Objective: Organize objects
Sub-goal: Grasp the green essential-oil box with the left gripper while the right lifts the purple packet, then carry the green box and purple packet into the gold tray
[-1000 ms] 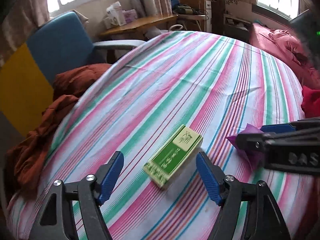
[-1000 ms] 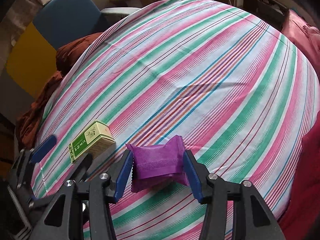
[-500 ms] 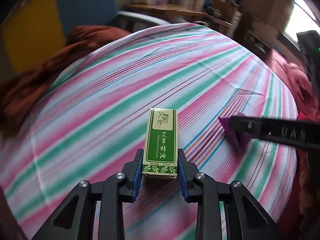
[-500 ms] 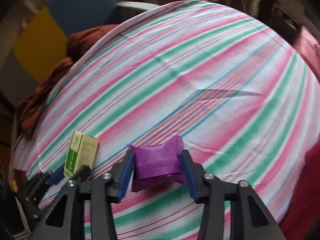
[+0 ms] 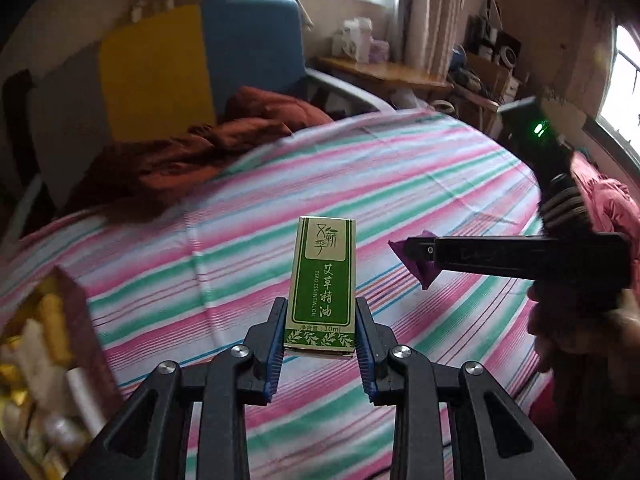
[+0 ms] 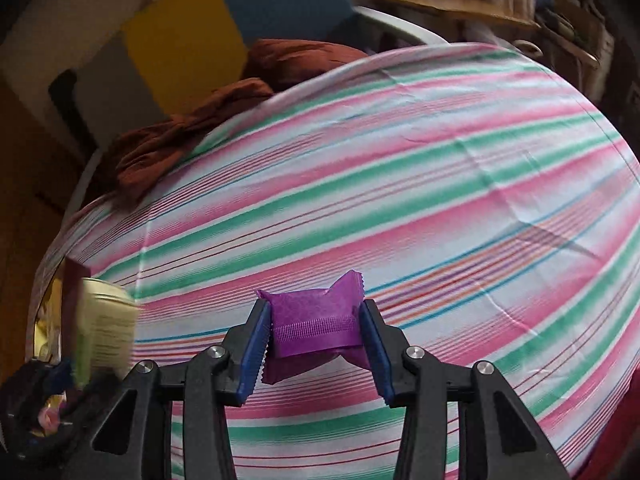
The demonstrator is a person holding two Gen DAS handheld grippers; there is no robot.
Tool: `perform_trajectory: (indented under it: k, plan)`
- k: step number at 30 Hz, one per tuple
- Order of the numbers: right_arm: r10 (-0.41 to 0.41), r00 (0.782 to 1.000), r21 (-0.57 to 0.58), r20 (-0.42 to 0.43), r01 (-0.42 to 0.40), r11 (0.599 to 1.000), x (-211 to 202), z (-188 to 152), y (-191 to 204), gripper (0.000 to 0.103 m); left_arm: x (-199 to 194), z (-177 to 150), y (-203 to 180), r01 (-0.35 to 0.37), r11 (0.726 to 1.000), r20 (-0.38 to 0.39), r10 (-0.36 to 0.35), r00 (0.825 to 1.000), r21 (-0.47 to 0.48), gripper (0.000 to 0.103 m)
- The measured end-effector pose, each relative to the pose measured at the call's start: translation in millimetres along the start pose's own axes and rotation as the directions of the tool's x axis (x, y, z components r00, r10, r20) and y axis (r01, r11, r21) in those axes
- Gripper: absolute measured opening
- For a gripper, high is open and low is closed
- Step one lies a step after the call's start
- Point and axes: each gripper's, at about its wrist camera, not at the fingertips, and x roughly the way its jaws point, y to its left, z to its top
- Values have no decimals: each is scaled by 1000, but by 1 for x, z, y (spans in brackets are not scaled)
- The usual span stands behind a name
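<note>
The striped bed sheet fills both views, with a rust-red blanket heaped at its far left edge below a blue and yellow chair. A second ago your left hand-held gripper stood wide around the green box lying on the sheet — now its blue pads clamp the box's lower end, and the box stands upright, lifted clear of the sheet. Your right hand-held gripper holds the purple sachet between its pads as before, also clear of the sheet.

The sheet ahead of both grippers lies bare out to its far edge. At the near left edge an open box of small items has come into sight.

The left view shows the box's printed front sharply; the right view shows it only as a blur at lower left.
</note>
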Motion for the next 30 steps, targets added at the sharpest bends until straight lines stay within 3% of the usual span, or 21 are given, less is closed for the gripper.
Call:
perform_trajectory:
  k: [11, 18, 30]
  plan:
    - [-22, 999, -89, 27, 24, 996, 2, -3, 26, 45, -90, -30, 46, -75, 993, 126, 86, 988, -90, 32]
    - [1, 1000, -175, 9, 1, 985, 6, -11, 51, 45, -120, -55, 79, -114, 982, 143, 136, 980, -152, 32]
    - [111, 993, -226, -27, -114, 967, -2, -31, 108, 45, -140, -89, 120, -141, 960, 133, 176, 975, -241, 32]
